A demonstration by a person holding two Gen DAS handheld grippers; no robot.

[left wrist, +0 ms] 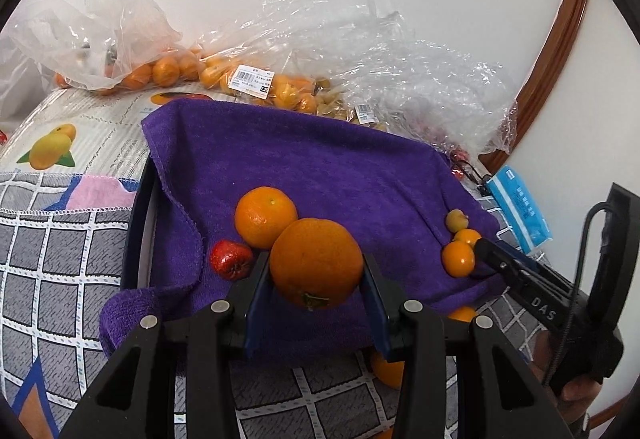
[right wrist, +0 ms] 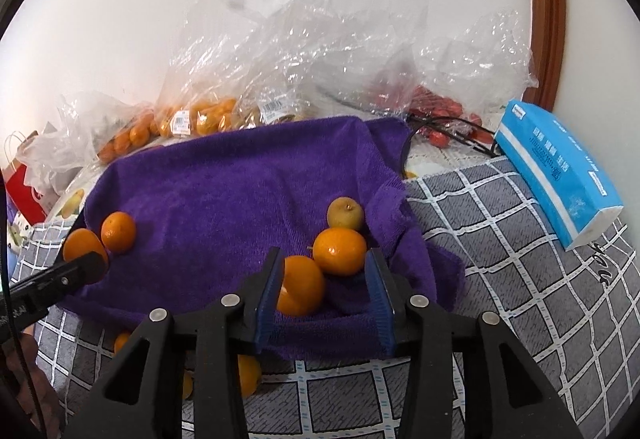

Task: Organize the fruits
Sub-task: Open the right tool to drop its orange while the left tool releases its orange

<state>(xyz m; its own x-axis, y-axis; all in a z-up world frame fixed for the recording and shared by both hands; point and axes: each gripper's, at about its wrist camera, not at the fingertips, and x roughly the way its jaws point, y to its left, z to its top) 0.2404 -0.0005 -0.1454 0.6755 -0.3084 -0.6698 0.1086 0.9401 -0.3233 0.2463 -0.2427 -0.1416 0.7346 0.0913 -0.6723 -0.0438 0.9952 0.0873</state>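
Where the purple towel (left wrist: 304,167) drapes over a dark tray, a red fruit (left wrist: 231,260) lies at the left, just beside a smaller orange (left wrist: 265,216). Next comes the left gripper (left wrist: 316,281), its blue pads clamped on a large orange (left wrist: 316,263) held just above the towel. Further right sit a yellowish fruit (right wrist: 345,214) and two small oranges (right wrist: 339,251) — the right gripper (right wrist: 326,289) hovers over them with jaws spread, one orange (right wrist: 300,285) touching its left pad, nothing gripped. At the far right lies a blue tissue pack (right wrist: 560,167); bagged fruit (left wrist: 248,79) lines the wall.
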